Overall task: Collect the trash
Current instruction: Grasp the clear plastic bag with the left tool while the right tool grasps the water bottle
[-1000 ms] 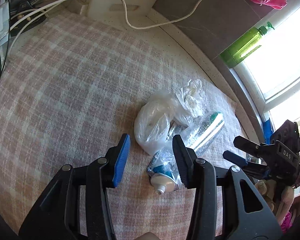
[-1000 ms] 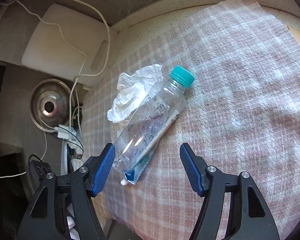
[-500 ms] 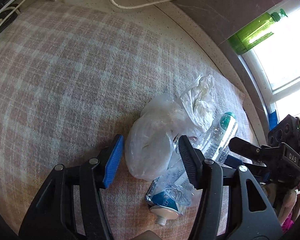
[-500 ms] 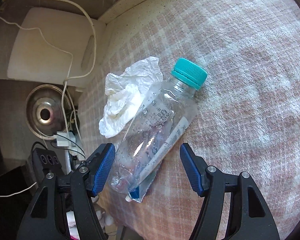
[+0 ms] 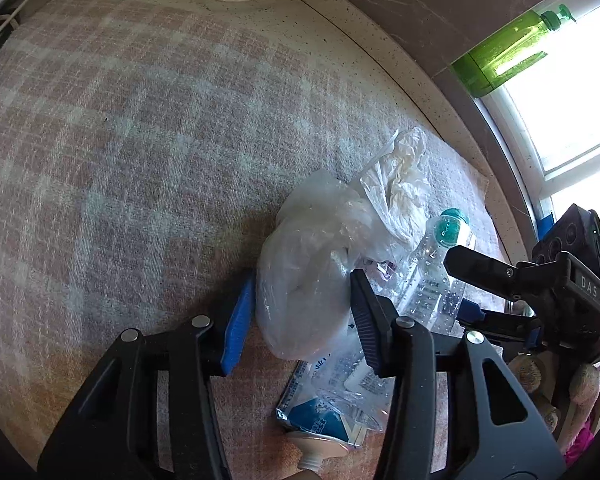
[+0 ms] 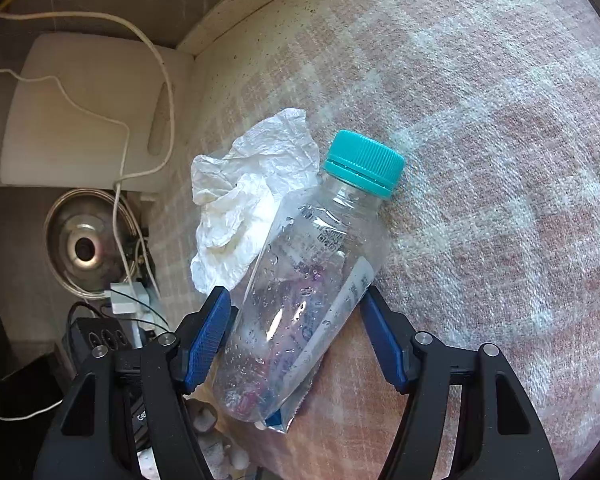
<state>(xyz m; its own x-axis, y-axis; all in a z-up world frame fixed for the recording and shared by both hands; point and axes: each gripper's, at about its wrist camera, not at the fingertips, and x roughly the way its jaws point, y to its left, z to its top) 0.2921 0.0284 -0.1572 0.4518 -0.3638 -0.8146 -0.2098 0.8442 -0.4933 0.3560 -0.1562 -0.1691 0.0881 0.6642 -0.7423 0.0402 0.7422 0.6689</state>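
Clear bottle (image 6: pixel 300 280) half hides our tube (image 5: pixel 320 426); both grippers (image 5: pixel 300 314) (image 6: pixel 296 334) unclenched, straddling bag (image 5: pixel 304 280) and bottle; contact unclear.

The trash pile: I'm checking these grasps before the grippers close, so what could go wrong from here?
1. The left gripper straddles the clear plastic bag; thin film may bunch and slip out.
2. The right gripper straddles the plastic bottle, which is round and wet inside; it could squirt out or roll.
3. The crumpled tissue and the toothpaste tube touch the pile and may be dragged along or left behind.
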